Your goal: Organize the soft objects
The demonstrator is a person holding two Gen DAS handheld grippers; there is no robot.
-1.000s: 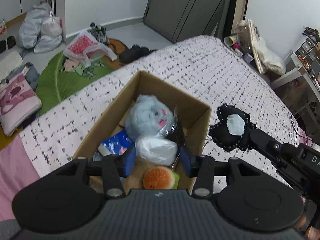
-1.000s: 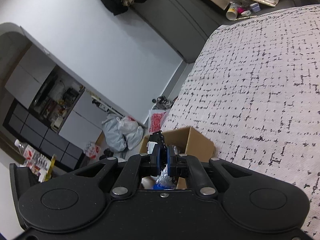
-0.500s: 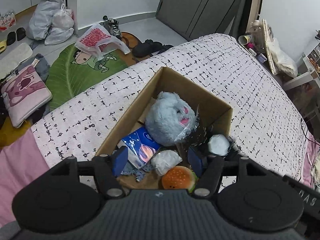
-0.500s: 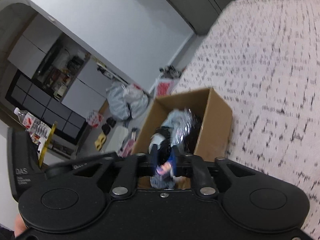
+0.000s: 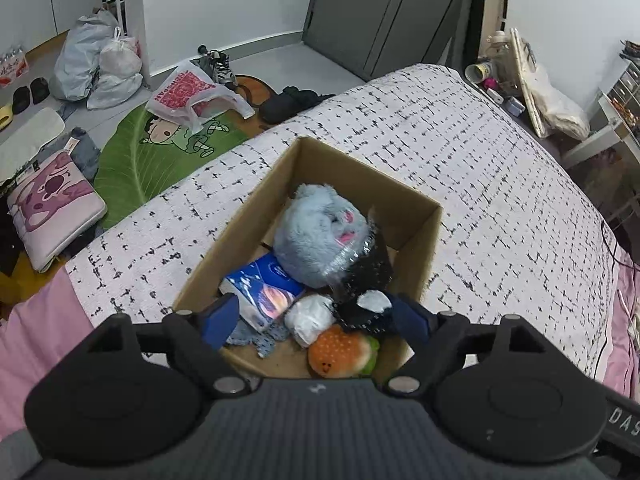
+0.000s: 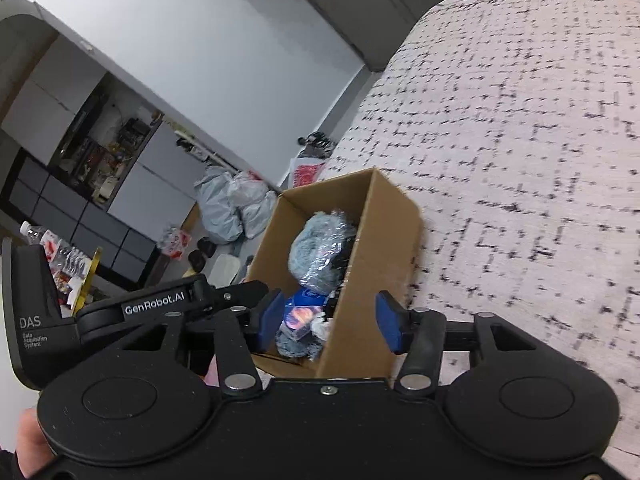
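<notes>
- Both grippers have let go since the earlier frames: one second ago the left gripper (image 5: 311,318) held a white soft pouch (image 5: 310,317) over the box, and the right gripper (image 6: 327,322) carried a black lace-edged soft piece with a white centre (image 5: 370,307); now both things lie inside the open brown cardboard box (image 5: 416,236).
- Jaws of the left gripper have just been opening and stand wide, with nothing pressed between the blue pads; the box contents only show through the gap.
- Jaws of the right gripper have also just been opening; they are apart and empty, and the near right corner of the box is seen between them.
- The box stands on the white bedspread with black dashes (image 5: 500,168), near the left edge of the bed.
- Inside, at the far side, is a fluffy grey-blue plush toy (image 5: 316,232); left of centre is a blue printed tissue pack (image 5: 262,290); at the near side is an orange plush burger (image 5: 342,352), touching the pouch.
- All these things look light and squashy, so I judge they will deform and not break; a grip across the thick middle should hold best, because the lace edge or plastic wrap can slip.
</notes>
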